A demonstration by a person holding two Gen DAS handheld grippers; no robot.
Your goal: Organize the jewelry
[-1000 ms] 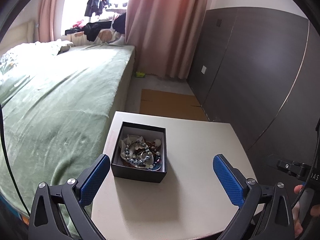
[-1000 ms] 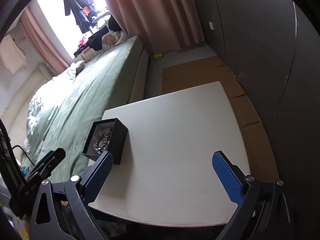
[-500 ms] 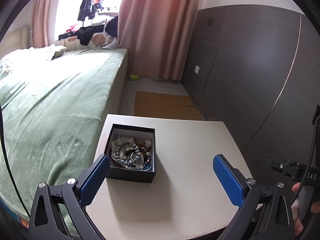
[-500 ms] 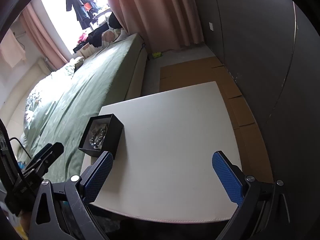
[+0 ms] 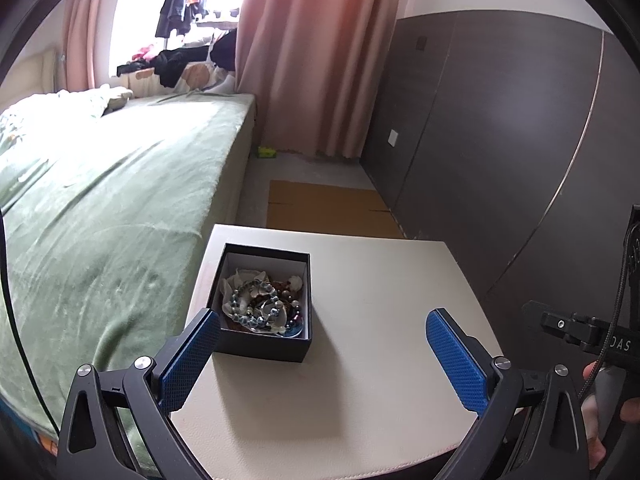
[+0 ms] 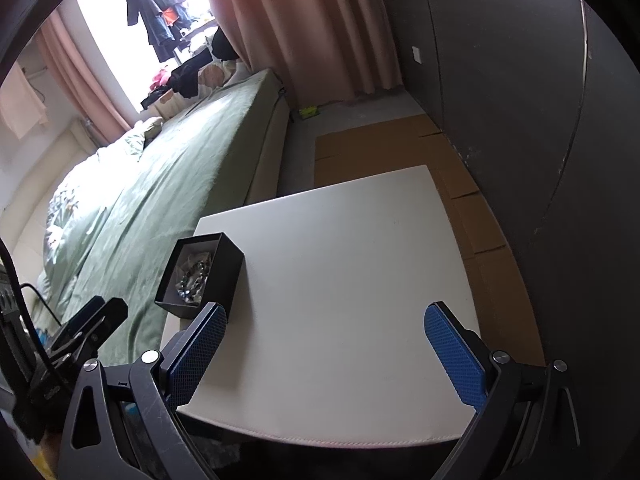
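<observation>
A small black open box (image 5: 262,345) stands near the left edge of a white table (image 5: 380,320). It holds a tangle of beaded bracelets and other jewelry (image 5: 262,304). My left gripper (image 5: 324,354) is open and empty, hovering just short of the box, its left pad beside the box's near left corner. In the right wrist view the box (image 6: 224,276) sits at the table's left side (image 6: 340,280). My right gripper (image 6: 324,354) is open and empty over the table's near edge, to the right of the box.
A bed with a green cover (image 5: 100,220) runs along the table's left side. A dark panelled wall (image 5: 500,140) is on the right. Flat cardboard (image 5: 328,208) lies on the floor beyond the table. Pink curtains (image 5: 320,60) hang at the back.
Both views shifted slightly: the box sits a little farther left in the left wrist view, then closer. Both grippers stay open; nothing was grasped.
</observation>
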